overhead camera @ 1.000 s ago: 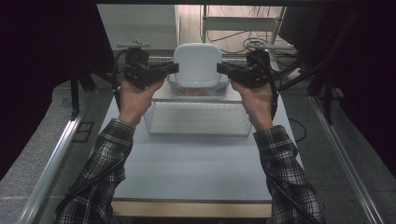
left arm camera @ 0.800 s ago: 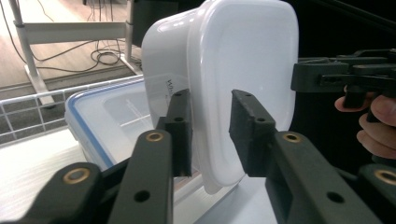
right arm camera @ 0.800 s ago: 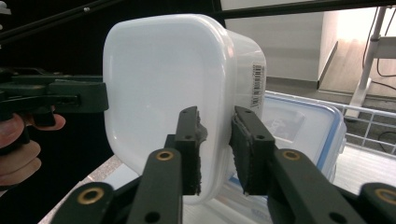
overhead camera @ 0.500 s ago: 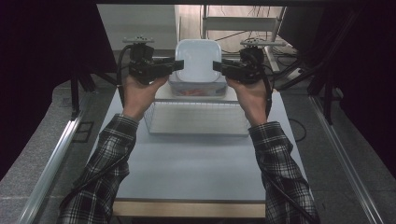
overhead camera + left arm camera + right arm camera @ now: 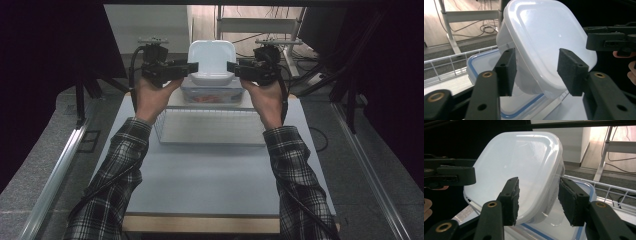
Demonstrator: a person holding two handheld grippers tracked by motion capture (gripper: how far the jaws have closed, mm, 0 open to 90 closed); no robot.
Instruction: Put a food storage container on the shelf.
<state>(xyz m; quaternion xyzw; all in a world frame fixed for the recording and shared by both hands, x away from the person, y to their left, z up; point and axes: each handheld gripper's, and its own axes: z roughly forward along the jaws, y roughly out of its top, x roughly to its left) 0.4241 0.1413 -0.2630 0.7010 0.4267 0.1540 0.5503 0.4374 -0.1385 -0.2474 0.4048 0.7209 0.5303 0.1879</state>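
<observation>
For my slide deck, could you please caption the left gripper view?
Open left gripper flanks a tilted white container leaning on a blue-rimmed lid.

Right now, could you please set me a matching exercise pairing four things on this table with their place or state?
Things:
1. white tub
2. blue-rimmed container
3. wire basket
4. left claw

Places or states:
A. open, beside the tub's left edge
B. nearest the person
C. tilted, resting on another container
D. flat underneath, blue line round its lid

Pairs: 1-C, 2-D, 3-B, 4-A
</observation>
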